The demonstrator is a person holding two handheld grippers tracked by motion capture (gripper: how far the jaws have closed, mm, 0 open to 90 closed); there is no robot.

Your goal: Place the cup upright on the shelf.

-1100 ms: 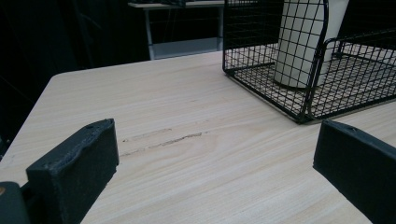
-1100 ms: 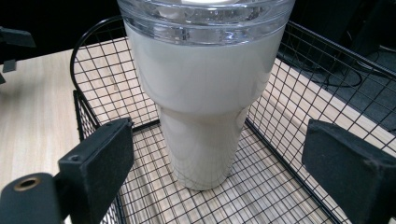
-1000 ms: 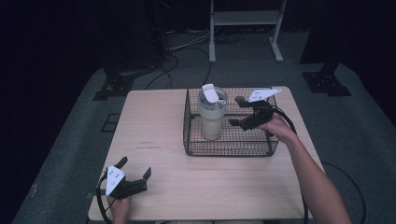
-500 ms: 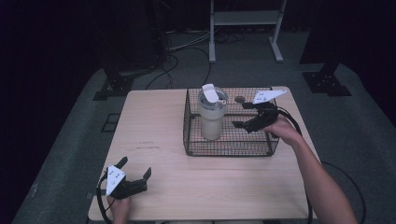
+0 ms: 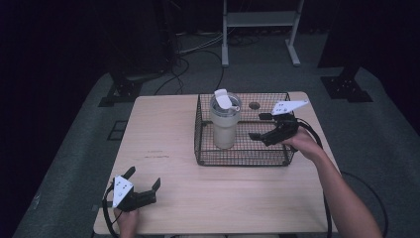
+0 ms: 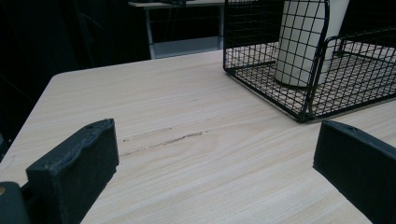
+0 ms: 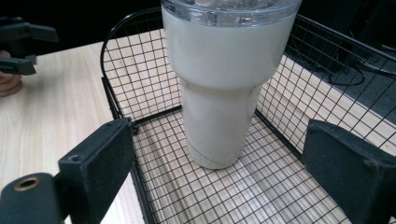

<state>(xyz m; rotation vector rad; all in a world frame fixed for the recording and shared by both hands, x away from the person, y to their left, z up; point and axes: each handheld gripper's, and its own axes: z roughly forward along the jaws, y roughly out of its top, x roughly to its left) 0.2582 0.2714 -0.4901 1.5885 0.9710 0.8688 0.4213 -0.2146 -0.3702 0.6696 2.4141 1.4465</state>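
One tumbler (image 5: 225, 123), cream-white body with a clear lid and a white flip tab raised on top. It stands upright inside one black wire basket (image 5: 203, 148), toward the basket's left half; the rest of the basket floor is bare wire. In my right gripper view the tumbler (image 7: 224, 88) sits dead ahead, base on the mesh.

One basket, on the far right part of the wooden surface (image 5: 163, 134). One small dark round hole shows in the surface just behind the basket.

Two hand-held grippers. My right hand-held gripper (image 5: 261, 126) hangs over the basket's right half, jaws spread wide and gripping nothing, pointed at the tumbler but clear of it. My left hand-held gripper (image 5: 144, 184) rests low at the near left corner of the surface, well apart from the basket, jaws also spread wide with only bare wood between them.

One faint dark scuff line marks the wood ahead of the left jaws.
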